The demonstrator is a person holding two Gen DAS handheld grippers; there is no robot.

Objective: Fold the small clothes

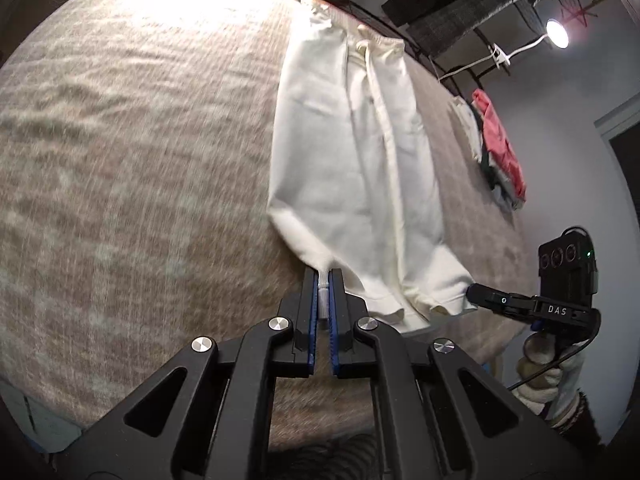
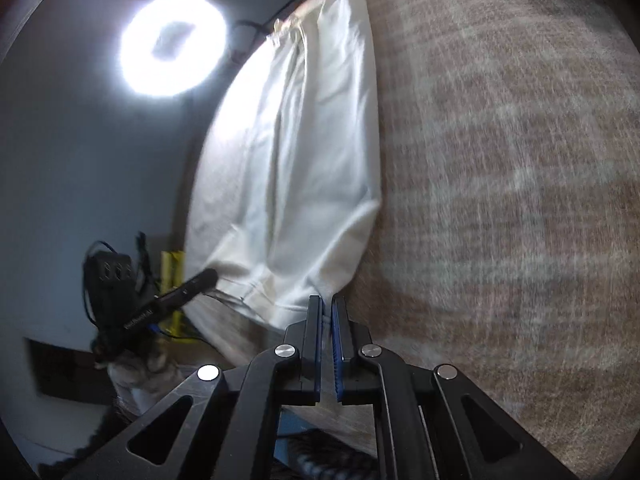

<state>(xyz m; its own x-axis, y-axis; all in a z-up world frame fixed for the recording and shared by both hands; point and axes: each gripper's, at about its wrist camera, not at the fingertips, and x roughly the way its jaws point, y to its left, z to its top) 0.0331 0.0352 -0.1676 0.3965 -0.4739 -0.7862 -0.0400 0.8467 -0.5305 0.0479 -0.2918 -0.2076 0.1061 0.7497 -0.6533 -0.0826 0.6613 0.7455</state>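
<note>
In the left wrist view, the left gripper (image 1: pixel 324 280) sits at 6 o'clock. Its two blue-lined jaws are pressed together and pinch a bottom corner of the white shorts (image 1: pixel 360 152). The shorts lie flat on the fuzzy tan blanket (image 1: pixel 140 160). They stretch from the gripper up toward 12 o'clock, where the bunched waistband and a white drawstring (image 1: pixel 374 80) sit near the far edge. At 3 o'clock, near the blanket's edge, there is a small pile of clothes (image 1: pixel 498 148), red on top, well apart from the shorts. At 4 o'clock, the right gripper (image 1: pixel 474 292) touches the other bottom corner of the shorts. A gloved hand (image 1: pixel 540 372) holds it from below. A small lamp (image 1: pixel 557 33) shines at 2 o'clock.

In the right wrist view, the right gripper (image 2: pixel 327 304) is at 6 o'clock. Its jaws are pressed together on a bottom corner of the white shorts (image 2: pixel 312 160), which run up toward 12 o'clock over the fuzzy tan blanket (image 2: pixel 500 180). At 8 o'clock, the left gripper (image 2: pixel 208 276) holds the other corner. A bright ring light (image 2: pixel 174 46) glows at 10 o'clock.
</note>
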